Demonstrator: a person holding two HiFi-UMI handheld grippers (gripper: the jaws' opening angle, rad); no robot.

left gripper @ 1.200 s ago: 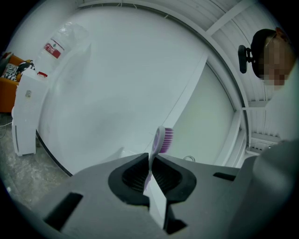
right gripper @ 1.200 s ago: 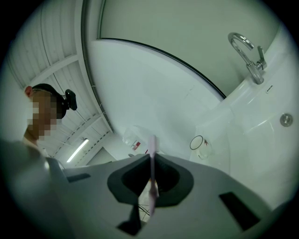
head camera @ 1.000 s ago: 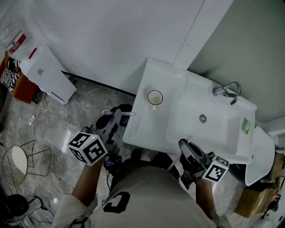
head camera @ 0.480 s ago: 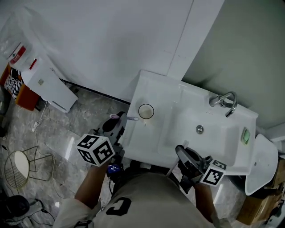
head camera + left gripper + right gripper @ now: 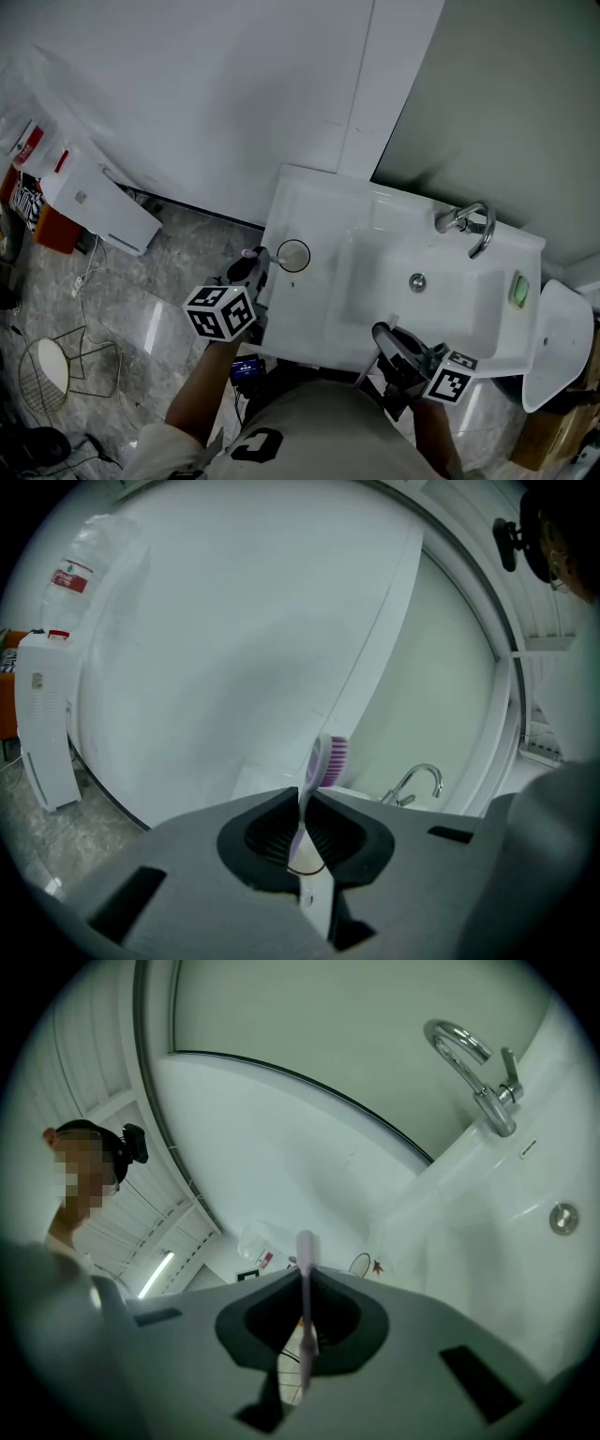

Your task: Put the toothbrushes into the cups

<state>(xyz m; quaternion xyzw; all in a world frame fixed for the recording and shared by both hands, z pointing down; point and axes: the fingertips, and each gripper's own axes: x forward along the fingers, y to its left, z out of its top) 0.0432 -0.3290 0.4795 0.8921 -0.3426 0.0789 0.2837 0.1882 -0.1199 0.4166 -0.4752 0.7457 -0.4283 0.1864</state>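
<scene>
Two toothbrushes are in view, one in each gripper. The left gripper (image 5: 305, 810) is clamped on a purple-bristled toothbrush (image 5: 327, 761), whose head stands up at frame centre in the left gripper view. The right gripper (image 5: 305, 1299) pinches a pale pink toothbrush (image 5: 305, 1258), seen edge-on. One cup (image 5: 293, 255) sits left of centre in the head view, on the flat ledge of the white sink (image 5: 319, 202) and just beside the left gripper's tips. One faucet (image 5: 466, 223) stands toward the right.

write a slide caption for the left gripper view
Left gripper clamped on a purple toothbrush, bristled head up, with the sink faucet beyond.
</scene>
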